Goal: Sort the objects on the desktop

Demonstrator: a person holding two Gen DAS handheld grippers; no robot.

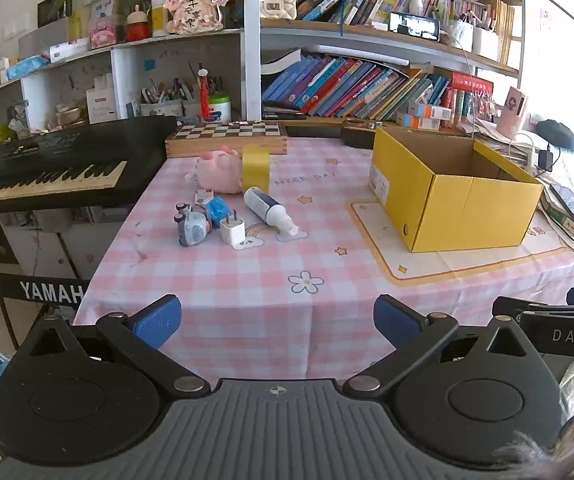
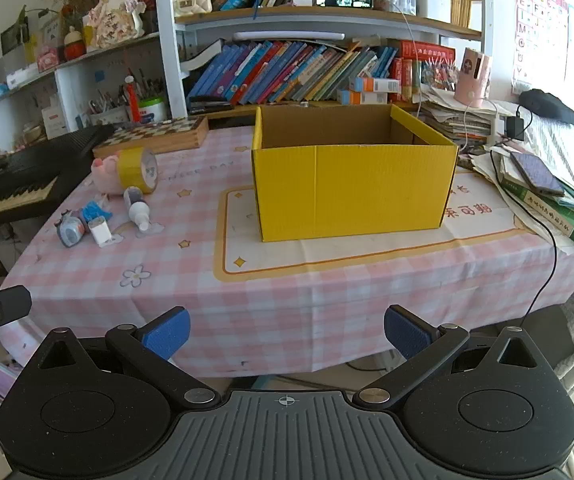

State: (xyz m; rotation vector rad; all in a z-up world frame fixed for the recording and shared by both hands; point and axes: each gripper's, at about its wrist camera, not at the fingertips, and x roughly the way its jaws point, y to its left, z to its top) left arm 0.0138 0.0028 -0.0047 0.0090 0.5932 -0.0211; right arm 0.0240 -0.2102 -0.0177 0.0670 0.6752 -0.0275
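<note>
An open yellow cardboard box point(image 1: 459, 196) point(image 2: 351, 196) stands on the pink checked tablecloth point(image 1: 247, 272) point(image 2: 191, 280). To its left lies a cluster: a pink plush pig point(image 1: 219, 170) point(image 2: 105, 174), a yellow tape roll point(image 1: 256, 168) point(image 2: 138, 169), a white bottle point(image 1: 269, 210) point(image 2: 137, 208) on its side, a white charger plug point(image 1: 232, 231) point(image 2: 100, 232), a blue packet point(image 1: 218, 208) point(image 2: 94, 212) and a small grey toy point(image 1: 192, 229) point(image 2: 70, 232). My left gripper point(image 1: 277, 318) and right gripper point(image 2: 287, 330) are open and empty at the table's near edge.
A black Yamaha keyboard point(image 1: 47, 168) point(image 2: 11, 184) stands left of the table. A wooden chessboard box point(image 1: 227, 138) point(image 2: 159, 136) lies at the back. Bookshelves point(image 1: 367, 84) rise behind. Books, a phone and cables point(image 2: 543, 184) pile at the right.
</note>
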